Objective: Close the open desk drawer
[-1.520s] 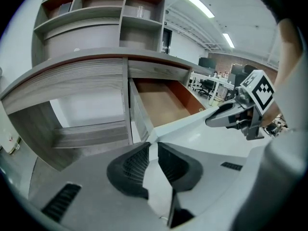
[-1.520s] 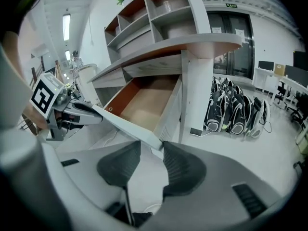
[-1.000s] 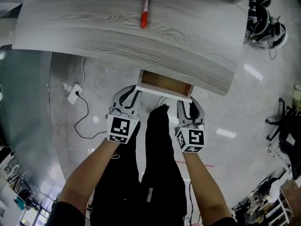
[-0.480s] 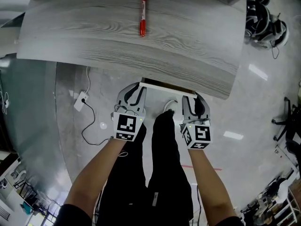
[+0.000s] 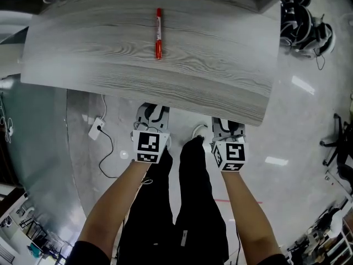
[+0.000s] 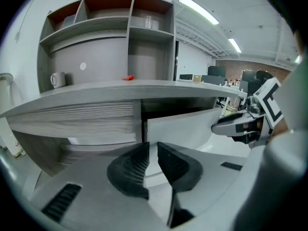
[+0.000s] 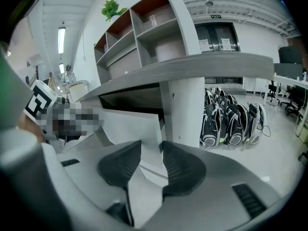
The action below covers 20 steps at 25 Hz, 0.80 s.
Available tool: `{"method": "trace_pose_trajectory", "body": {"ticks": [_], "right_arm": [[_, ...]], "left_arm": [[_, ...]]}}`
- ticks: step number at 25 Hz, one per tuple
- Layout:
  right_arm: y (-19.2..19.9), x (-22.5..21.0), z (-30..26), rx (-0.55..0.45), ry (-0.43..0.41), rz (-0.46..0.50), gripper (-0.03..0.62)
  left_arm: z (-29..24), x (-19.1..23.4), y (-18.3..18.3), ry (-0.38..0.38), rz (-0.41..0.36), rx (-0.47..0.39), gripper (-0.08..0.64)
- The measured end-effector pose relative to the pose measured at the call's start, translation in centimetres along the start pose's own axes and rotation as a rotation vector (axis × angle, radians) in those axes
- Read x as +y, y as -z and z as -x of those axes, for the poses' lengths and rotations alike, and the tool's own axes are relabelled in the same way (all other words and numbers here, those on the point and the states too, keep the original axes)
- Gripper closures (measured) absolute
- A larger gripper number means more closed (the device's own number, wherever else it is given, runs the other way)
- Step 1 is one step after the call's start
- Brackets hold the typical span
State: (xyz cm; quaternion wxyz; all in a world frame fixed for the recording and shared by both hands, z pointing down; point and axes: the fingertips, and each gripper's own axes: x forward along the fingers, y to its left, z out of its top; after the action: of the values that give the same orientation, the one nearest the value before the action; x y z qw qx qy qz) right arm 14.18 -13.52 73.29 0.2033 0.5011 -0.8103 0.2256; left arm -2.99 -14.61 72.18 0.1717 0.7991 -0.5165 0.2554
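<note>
Jaws on the left gripper (image 5: 153, 112) and right gripper (image 5: 227, 126) sit nearly together, clamping nothing, tips at the white drawer front (image 6: 180, 129). It is almost home under the wooden surface (image 5: 209, 65). The rigid panel probably slides lightly; push evenly near both corners.

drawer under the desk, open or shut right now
Shut or nearly so: in the head view nothing juts past the desk edge, and the drawer front sits under the top. Whether it's flush, cannot tell.
</note>
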Motion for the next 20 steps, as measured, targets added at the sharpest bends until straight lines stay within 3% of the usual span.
{"method": "trace_pose_trajectory", "body": {"ticks": [6,12,20], "right_arm": [[-0.6,-0.6,-1.0,0.008,0.019,0.051,0.445],[-0.7,-0.5,-1.2,-0.005,0.019,0.076,0.449],[-0.7,-0.7,-0.7,0.004,0.029,0.032,0.449]], "left_arm": [[-1.1,0.6,-0.7,-0.002,0.028,-0.019,0.497],[-1.2,0.7,-0.9,0.007,-0.003,-0.03,0.497],[-1.0,0.7,-0.8,0.015,0.058,-0.028,0.497]]}}
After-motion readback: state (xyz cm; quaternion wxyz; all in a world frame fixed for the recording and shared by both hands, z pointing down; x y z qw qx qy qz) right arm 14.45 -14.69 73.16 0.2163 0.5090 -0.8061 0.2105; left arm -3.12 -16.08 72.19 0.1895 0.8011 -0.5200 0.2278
